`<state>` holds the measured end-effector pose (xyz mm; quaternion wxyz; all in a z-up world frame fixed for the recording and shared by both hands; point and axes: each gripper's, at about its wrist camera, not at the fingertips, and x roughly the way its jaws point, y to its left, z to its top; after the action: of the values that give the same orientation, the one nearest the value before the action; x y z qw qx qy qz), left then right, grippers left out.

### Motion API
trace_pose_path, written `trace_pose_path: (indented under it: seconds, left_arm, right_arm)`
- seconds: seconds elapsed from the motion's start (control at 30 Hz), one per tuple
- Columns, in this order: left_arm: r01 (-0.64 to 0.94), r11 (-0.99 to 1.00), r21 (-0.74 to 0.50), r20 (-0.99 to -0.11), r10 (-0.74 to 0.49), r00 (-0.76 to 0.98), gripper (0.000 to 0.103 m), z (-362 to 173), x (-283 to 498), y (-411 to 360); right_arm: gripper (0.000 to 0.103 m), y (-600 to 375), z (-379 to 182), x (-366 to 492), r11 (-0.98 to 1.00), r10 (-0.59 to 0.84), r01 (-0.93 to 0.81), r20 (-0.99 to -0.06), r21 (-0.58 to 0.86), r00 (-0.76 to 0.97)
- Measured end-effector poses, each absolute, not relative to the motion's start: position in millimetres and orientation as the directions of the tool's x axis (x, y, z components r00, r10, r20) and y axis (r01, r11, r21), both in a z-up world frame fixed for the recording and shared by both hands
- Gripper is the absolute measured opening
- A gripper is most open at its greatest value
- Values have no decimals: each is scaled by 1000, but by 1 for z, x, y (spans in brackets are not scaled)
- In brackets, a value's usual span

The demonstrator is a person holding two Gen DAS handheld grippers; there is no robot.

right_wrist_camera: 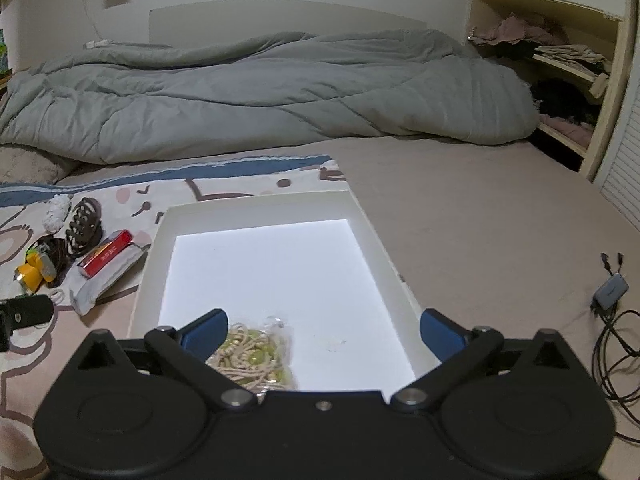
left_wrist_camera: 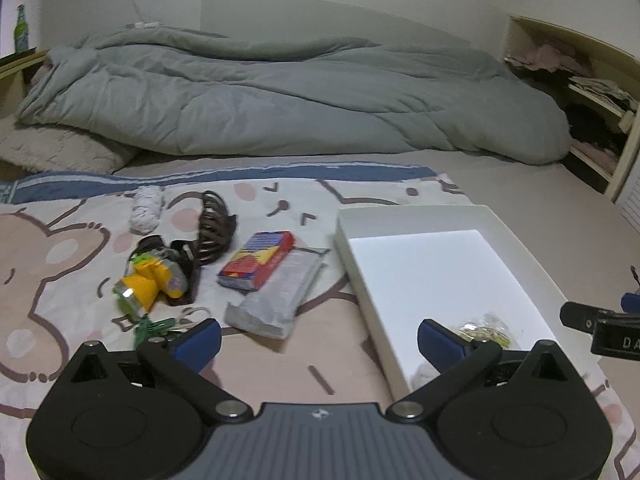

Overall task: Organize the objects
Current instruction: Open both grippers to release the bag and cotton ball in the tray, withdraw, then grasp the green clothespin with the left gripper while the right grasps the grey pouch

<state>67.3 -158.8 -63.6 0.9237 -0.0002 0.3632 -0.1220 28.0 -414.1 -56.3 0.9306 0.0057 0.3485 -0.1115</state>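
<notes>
One item sits in the white tray [right_wrist_camera: 362,216] so far: a clear bag of beaded cord [right_wrist_camera: 256,354], lying at its near edge, which suggests the tray is the collecting place and sorting has only begun. The rest waits in a loose cluster on the patterned blanket [left_wrist_camera: 60,248], at about nine o'clock from the tray: a red card box [left_wrist_camera: 260,266] resting on a grey foil packet [left_wrist_camera: 280,300], a brown hair claw [left_wrist_camera: 214,226], a white scrunchie [left_wrist_camera: 147,209], a yellow headlamp [left_wrist_camera: 150,280] with its strap, and something green [left_wrist_camera: 154,326] just beside the left gripper [left_wrist_camera: 319,340].

That gripper hovers between cluster and tray, jaws spread wide and holding nothing; facing the pile, it seems poised for the next pick, likely the packet or box at eleven o'clock. The right gripper [right_wrist_camera: 323,328] hangs over the tray's near end, jaws likewise wide apart and empty, the bag lying under its left finger, free of any grip.
</notes>
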Motion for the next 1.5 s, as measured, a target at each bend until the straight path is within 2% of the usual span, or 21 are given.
trace_pose_path:
  seconds: [0.57, 1.27, 1.5]
  left_arm:
    - [85, 993, -81, -666, -118, 737, 103, -56, 74, -87]
    - [-11, 995, -97, -658, -56, 751, 103, -56, 82, -21]
    - [-43, 996, -82, -637, -19, 771, 103, -58, 87, -1]
  right_arm:
    - [103, -356, -53, 51, 990, -125, 135, -648, -34, 752]
    - [103, -289, -56, 76, 997, -63, 74, -655, -10, 753]
    - [103, -266, -55, 86, 998, -52, 67, -619, 0, 784]
